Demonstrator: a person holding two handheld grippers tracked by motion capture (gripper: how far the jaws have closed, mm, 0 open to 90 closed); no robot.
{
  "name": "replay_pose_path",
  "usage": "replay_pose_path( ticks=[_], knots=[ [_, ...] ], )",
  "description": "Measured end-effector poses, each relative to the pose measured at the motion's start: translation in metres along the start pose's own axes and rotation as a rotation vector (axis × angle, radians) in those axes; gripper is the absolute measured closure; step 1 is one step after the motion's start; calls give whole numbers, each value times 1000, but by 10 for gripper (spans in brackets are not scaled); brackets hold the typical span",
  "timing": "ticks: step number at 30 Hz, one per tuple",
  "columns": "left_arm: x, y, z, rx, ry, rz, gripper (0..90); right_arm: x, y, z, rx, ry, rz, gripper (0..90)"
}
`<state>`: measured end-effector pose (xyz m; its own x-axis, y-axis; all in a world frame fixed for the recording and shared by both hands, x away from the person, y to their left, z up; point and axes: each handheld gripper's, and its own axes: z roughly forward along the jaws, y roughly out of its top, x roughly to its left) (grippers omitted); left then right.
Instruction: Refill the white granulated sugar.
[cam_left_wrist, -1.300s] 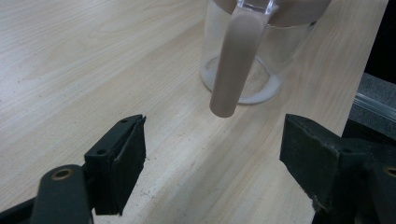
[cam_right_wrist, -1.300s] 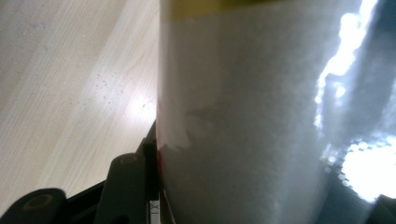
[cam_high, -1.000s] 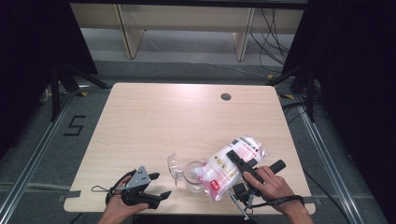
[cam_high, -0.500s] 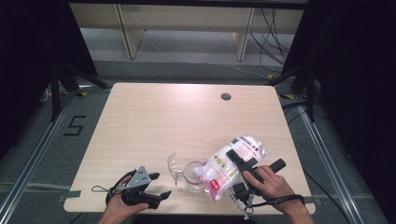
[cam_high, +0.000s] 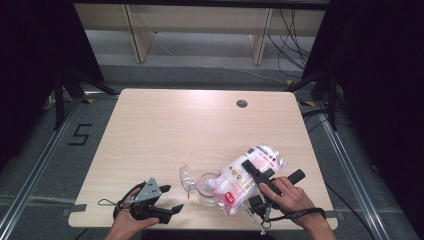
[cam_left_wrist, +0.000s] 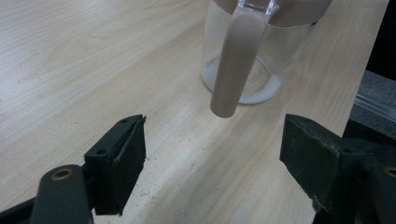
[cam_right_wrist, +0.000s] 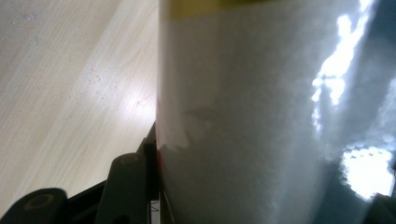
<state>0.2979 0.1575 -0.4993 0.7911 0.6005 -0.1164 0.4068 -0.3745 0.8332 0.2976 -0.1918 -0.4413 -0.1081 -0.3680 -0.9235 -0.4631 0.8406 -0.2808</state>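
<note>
A clear plastic bag (cam_high: 247, 172) of white grains with pink print lies tilted at the front right of the table, its lower end against a clear jar (cam_high: 206, 187). My right gripper (cam_high: 252, 182) is shut on the bag, one jaw above it and one below. In the right gripper view the bag (cam_right_wrist: 261, 116) presses against one black finger (cam_right_wrist: 130, 186). The jar (cam_left_wrist: 261, 56) has a handle (cam_left_wrist: 233, 65) and a thin layer of white grains at its bottom. My left gripper (cam_high: 172, 198) rests open near the front left edge, facing the jar, nothing between its fingers.
A clear hinged lid (cam_high: 186, 177) stands open on the jar's left side. The wooden table (cam_high: 175, 130) has a round cable hole (cam_high: 242, 103) at the back right. Shelving legs and cables stand on the floor behind the table.
</note>
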Motion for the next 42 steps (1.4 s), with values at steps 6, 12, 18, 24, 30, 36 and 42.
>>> replay_pose_path(
  ticks=[6,12,18,24,30,36,42],
  knots=[
    [0,0,0,-3,0,-6,221,-3,-1,1,-21,-16,-36,523],
    [-1,0,0,-1,2,0,221,-4,-2,1,-17,-19,-59,524],
    [0,0,0,1,0,0,221,-3,-3,0,-8,-9,-53,526],
    [0,0,0,0,1,0,221,-4,-3,0,-4,-7,-58,527],
    [-1,0,0,-3,-3,-2,221,-4,-4,-1,0,-6,-59,529],
    [-1,0,0,-3,-2,-3,221,-4,-5,-1,-5,-16,-59,530],
    [-1,0,0,-4,-2,-3,221,-4,-5,-1,-4,-15,-61,532]
  ],
)
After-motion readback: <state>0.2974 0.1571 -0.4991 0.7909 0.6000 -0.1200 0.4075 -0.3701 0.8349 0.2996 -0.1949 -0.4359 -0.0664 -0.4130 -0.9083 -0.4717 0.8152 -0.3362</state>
